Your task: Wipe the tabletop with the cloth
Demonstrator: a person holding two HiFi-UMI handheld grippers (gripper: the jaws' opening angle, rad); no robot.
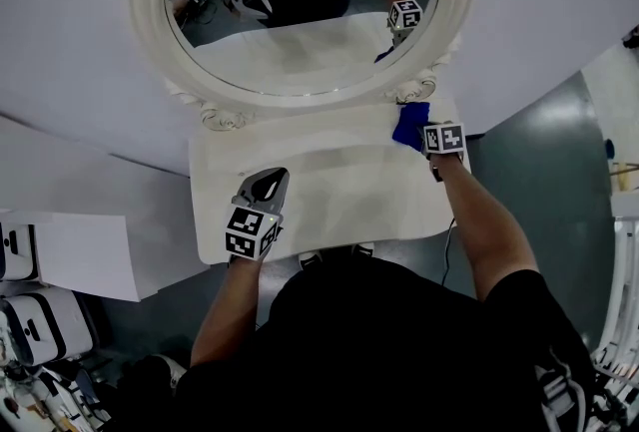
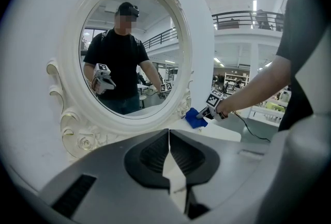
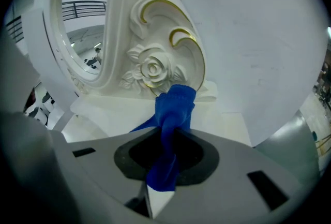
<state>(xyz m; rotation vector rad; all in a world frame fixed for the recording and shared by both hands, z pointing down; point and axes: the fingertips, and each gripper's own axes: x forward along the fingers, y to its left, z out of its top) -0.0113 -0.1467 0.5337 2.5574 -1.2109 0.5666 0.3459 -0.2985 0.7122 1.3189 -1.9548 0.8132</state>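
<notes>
Plainly the wipe is at its start: the bunched blue fabric cloth (image 3: 173,114) is at the far right corner of the white wooden tabletop (image 1: 329,181), just beside the carved rose foot of the oval white-framed mirror (image 1: 150,31). The right gripper (image 1: 427,135) has its jaws clamped on the cloth's near end. The left gripper (image 2: 169,150) hovers over the near left part of the top, jaws closed together on nothing. To wipe well, I would press the loose bunch flat on the surface and draw it in overlapping strokes away from the frame. The cloth's long axis runs along the jaws, its free end pointing toward the mirror's foot.
</notes>
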